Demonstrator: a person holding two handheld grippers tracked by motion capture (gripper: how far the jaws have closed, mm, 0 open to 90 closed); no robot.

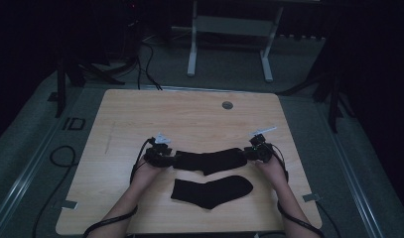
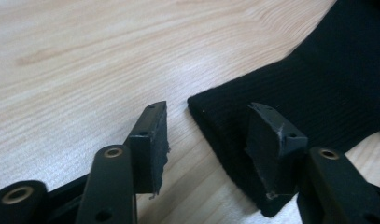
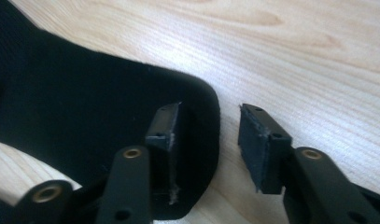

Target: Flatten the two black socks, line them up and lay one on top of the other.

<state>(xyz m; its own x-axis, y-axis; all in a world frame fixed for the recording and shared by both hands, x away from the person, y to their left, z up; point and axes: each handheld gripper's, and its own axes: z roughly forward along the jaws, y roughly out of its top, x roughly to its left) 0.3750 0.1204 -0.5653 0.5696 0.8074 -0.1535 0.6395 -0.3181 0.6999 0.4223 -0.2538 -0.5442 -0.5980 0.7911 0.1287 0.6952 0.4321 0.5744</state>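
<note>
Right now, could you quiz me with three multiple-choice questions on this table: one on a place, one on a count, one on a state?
1. Where is the far sock?
A. between the two grippers
B. on the floor
C. at the table's far edge

2. How many socks lie on the table?
A. one
B. two
C. four

3. How stand the left gripper jaws?
A. shut on the sock
B. open at the sock's end
C. shut on a cable

Key: 1 A, a gripper sits at each end. 2 B, a near sock lies in front. 3 B, a gap shows.
</note>
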